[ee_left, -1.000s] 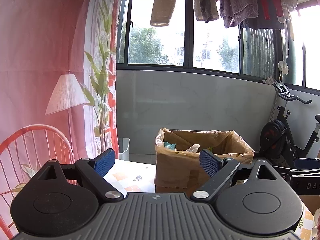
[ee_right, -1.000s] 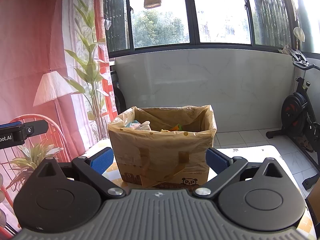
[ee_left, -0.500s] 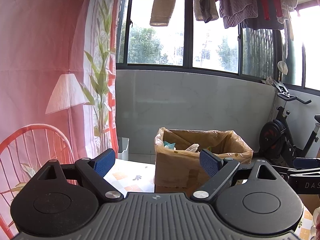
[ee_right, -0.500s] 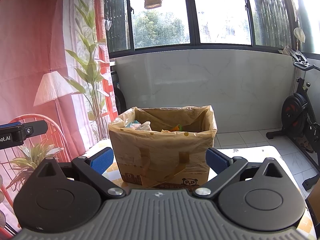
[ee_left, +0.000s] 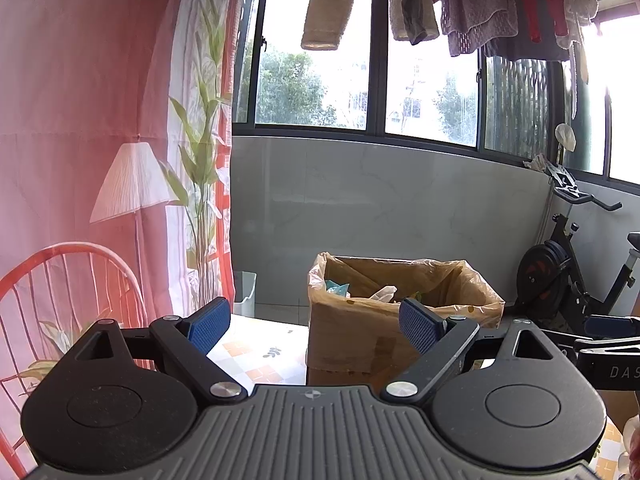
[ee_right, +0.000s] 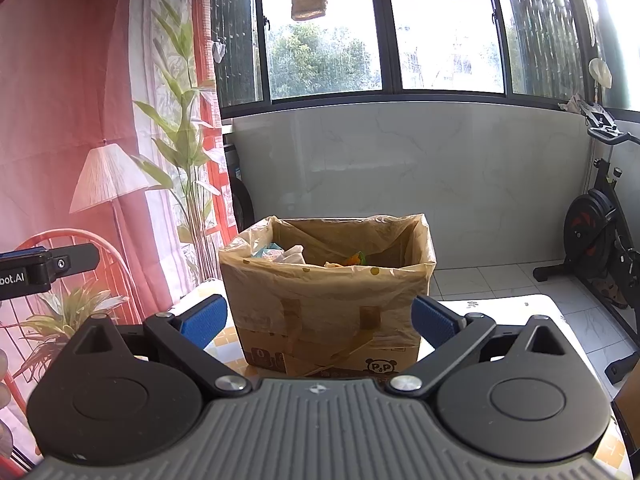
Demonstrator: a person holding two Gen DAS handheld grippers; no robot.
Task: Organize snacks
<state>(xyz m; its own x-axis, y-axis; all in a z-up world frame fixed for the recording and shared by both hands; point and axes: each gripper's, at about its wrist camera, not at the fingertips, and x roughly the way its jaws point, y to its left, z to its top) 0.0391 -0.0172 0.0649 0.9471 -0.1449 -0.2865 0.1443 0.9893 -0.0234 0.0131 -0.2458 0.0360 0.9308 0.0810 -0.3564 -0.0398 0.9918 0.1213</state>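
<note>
Curtain (ee_left: 80, 100): a pink-red curtain printed with a lamp, a chair and a leafy plant is seen far to the left of both pairs of fingers.
Left gripper (ee_left: 314, 322): its two blue-padded fingers (ee_left: 209, 322) are spread wide apart, and nothing is held between them.
Table (ee_left: 260, 348): a light tabletop with a tile and leaf pattern is seen beyond the left finger in the left wrist view.
Cardboard box (ee_right: 328, 300): a brown box lined with a yellowish plastic bag stands upright on the table; in the right wrist view it is framed between the two fingers, just ahead of the tips; in the left wrist view it (ee_left: 360, 336) lies ahead and partly behind the right-hand finger.
Snacks (ee_right: 288, 254): crumpled packets, pale, teal and orange, are seen inside the box, below its rim; individual items cannot be told apart.
Right gripper (ee_right: 320, 320): its blue pads (ee_right: 434, 320) are likewise held wide apart, with nothing clasped.
Laundry (ee_left: 460, 4): garments are hung above the window, high over the fingers.
Exercise bike (ee_right: 600, 232): it is parked on the floor far to the right of the fingers, well apart from the box.
</note>
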